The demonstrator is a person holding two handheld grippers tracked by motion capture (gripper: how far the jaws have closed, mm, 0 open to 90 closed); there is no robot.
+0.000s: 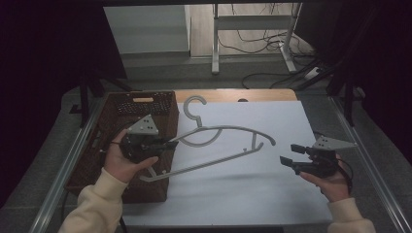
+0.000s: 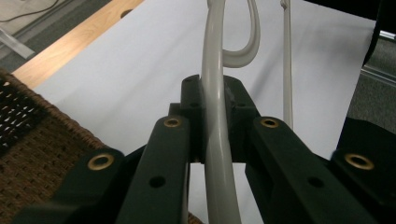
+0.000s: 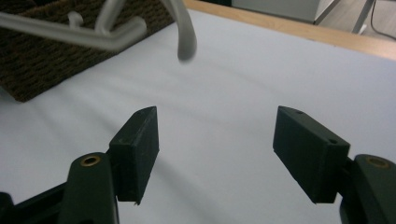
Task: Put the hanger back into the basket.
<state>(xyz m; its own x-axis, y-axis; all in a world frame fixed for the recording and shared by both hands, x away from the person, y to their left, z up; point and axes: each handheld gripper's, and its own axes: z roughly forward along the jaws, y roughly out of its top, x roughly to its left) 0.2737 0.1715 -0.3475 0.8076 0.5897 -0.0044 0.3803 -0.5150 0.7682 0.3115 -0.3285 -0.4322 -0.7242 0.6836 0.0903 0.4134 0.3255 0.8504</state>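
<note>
The grey hanger [image 1: 221, 141] is lifted off the white surface [image 1: 272, 194] near its left edge, hook pointing toward the far edge. The left gripper [image 1: 171, 144] has its fingers [image 2: 191, 116] clamped on the hanger's upper arm, right beside the wicker basket [image 1: 145, 104]. The right gripper [image 1: 290, 155] sits near the right edge, fingers [image 3: 140, 140] spread wide with nothing between them.

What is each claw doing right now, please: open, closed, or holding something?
Left claw: closed on the grey hanger, gripping its rod between both jaws.
Right claw: open and holding nothing, over the white sheet.
</note>
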